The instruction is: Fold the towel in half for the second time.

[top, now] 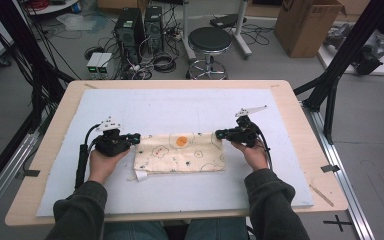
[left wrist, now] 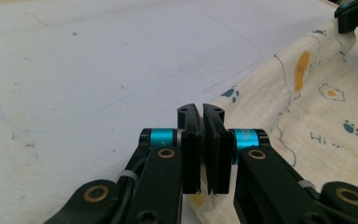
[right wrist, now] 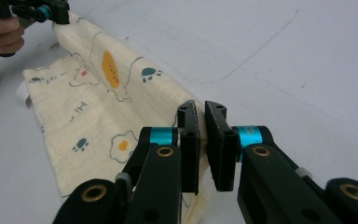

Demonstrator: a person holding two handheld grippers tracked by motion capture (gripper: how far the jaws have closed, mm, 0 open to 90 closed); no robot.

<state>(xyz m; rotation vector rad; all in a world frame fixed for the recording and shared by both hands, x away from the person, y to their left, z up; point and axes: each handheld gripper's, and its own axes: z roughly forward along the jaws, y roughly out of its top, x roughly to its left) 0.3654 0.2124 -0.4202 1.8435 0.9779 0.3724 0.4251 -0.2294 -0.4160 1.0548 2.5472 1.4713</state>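
Observation:
A cream cloth [top: 180,152] printed with small animals and an orange spot lies folded on the white mat. My left gripper [top: 136,137] is shut on the cloth's far left corner, and my right gripper [top: 220,134] is shut on its far right corner. In the left gripper view the jaws [left wrist: 201,112] are pressed together with cloth [left wrist: 317,116] running off to the right, up to the other gripper [left wrist: 354,14]. In the right gripper view the jaws [right wrist: 201,109] pinch the cloth [right wrist: 98,107] edge, which rises toward the left gripper [right wrist: 42,11]. The far edge is lifted slightly between both.
The white mat [top: 180,105] covers most of a wooden table [top: 300,115]. Beyond the table stand a black stool [top: 209,42], computer towers [top: 130,27] with cables and a cardboard box [top: 305,25]. Black frame posts [top: 345,55] stand at both sides.

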